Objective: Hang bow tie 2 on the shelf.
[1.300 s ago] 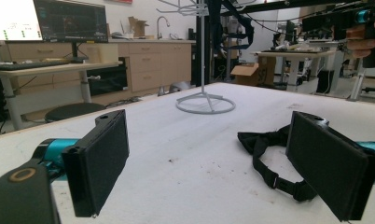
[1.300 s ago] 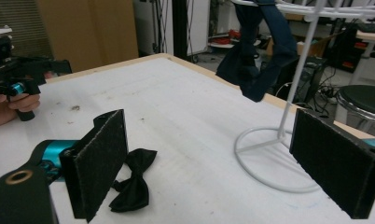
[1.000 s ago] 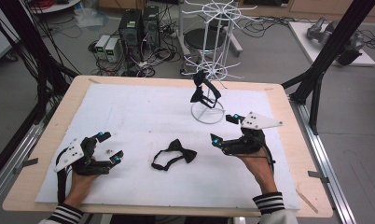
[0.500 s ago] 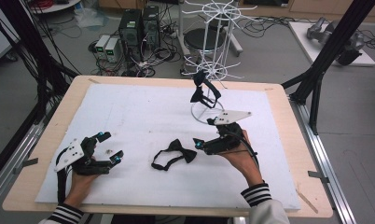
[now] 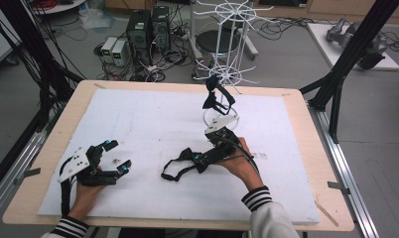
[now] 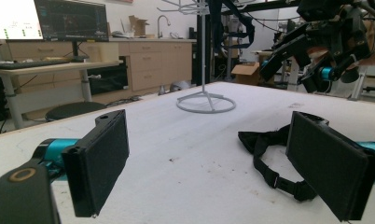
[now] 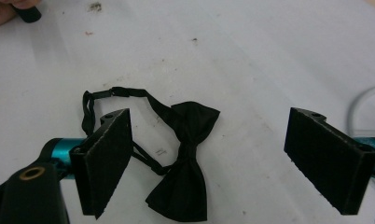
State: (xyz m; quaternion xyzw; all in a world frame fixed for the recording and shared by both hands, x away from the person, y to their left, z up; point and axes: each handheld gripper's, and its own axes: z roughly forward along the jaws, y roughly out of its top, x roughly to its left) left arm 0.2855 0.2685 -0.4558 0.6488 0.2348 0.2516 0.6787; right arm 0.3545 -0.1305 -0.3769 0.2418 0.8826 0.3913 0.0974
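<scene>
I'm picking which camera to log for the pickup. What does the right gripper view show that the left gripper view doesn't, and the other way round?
Right gripper view alone: the bow tie's full bow from above, between the right gripper's open, wide-apart jaws without touching them. Left gripper view alone: the white wire stand, a second black tie hanging on it, and desks and a monitor behind. Both: the bow tie's strap on the white table sheet.

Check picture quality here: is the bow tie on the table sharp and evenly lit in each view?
High view: even light, slightly soft; the bow tie reads dark with little detail. Right gripper view: the bow tie is sharp, the white table cover bright, near washed out. Left gripper view: the near pads blur slightly; the strap stays legible.
</scene>
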